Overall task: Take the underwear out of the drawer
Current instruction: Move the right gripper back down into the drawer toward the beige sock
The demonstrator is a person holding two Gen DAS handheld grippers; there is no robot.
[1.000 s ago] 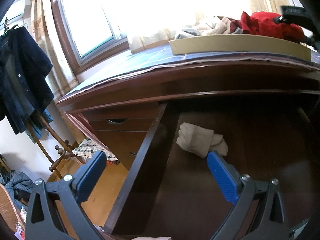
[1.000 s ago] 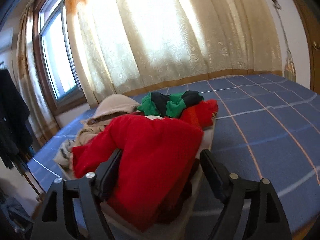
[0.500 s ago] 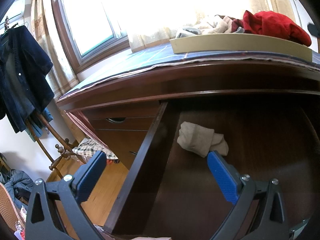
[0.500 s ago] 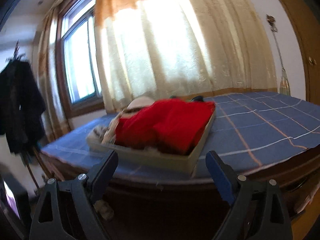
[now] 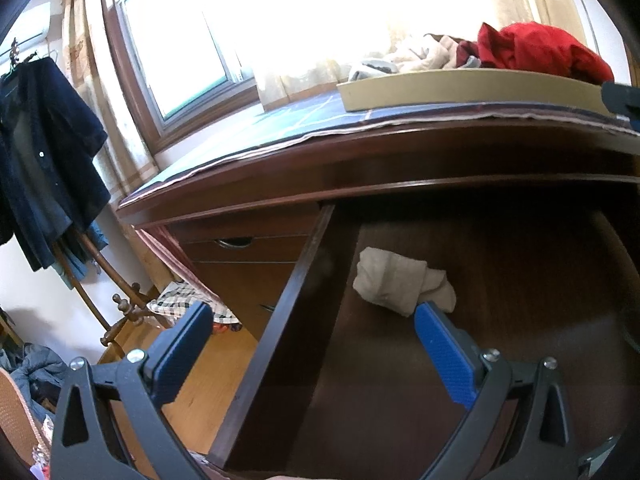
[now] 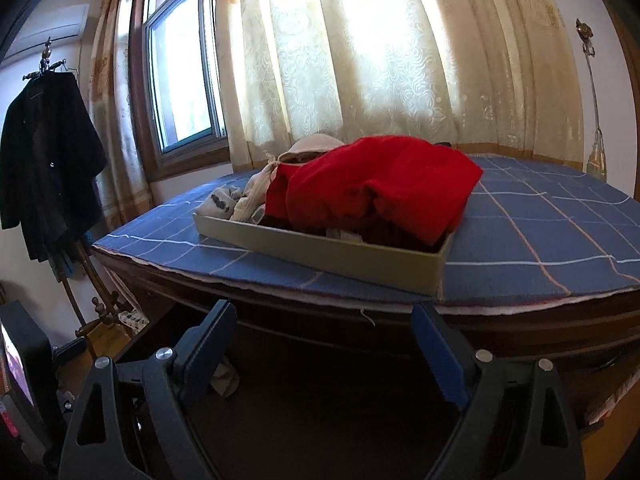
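Observation:
A beige piece of underwear (image 5: 400, 284) lies crumpled on the floor of the open dark wooden drawer (image 5: 280, 320), near its left wall. My left gripper (image 5: 312, 328) is open and empty, hovering over the drawer's front left corner, its right finger just short of the underwear. My right gripper (image 6: 324, 328) is open and empty, in front of the dresser edge above the drawer; the underwear shows by its left finger (image 6: 224, 380). A beige tray (image 6: 320, 248) on the dresser top holds a red garment (image 6: 372, 188) and other clothes.
A blue checked cloth (image 6: 540, 240) covers the dresser top. Shut drawers (image 5: 248, 256) sit left of the open one. A coat rack with dark jackets (image 5: 44, 168) stands at left by the window. Clothes lie on the wooden floor (image 5: 192, 392).
My right gripper has pulled back and down from the red garment in the tray to the dresser's front edge, empty. The left gripper has barely moved.

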